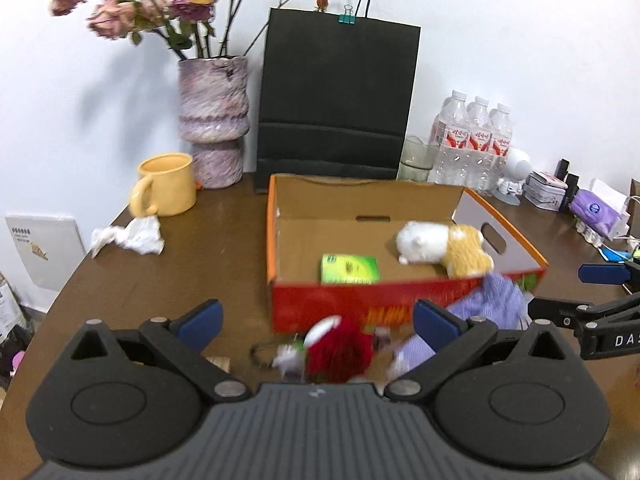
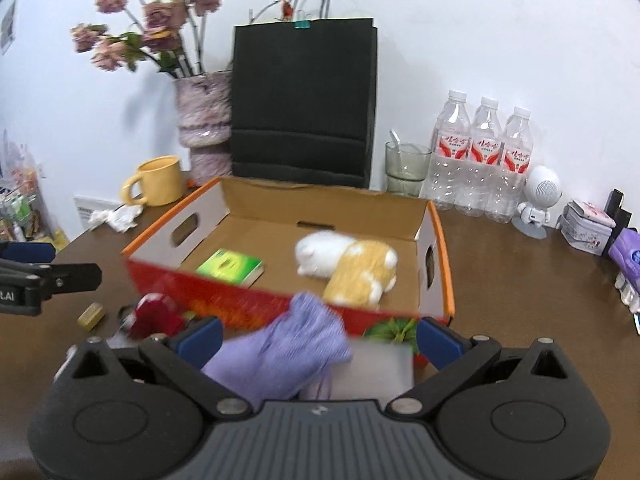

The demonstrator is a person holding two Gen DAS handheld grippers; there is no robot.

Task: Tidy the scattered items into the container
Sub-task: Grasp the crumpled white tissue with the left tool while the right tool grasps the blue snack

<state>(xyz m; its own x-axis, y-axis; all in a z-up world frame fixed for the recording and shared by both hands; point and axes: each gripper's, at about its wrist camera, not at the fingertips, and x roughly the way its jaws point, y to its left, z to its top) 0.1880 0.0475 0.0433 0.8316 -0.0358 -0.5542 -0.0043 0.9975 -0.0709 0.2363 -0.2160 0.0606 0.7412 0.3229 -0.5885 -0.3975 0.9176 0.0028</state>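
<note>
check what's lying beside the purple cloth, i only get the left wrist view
Observer: A pale flat sheet, partly under the purple cloth, in front of the cardboard box.
Operator: anything left of the red fuzzy toy
Observer: A small tan block on the table, apart from the red fuzzy toy.
Operator: right tool gripping yet
Observer: No, the right tool is open, with the cloth between its fingers.

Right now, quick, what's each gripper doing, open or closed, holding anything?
Left gripper: open, holding nothing, above the red plush toy.
Right gripper: open, holding nothing, the purple cloth lies between its fingers, ungripped.
</note>
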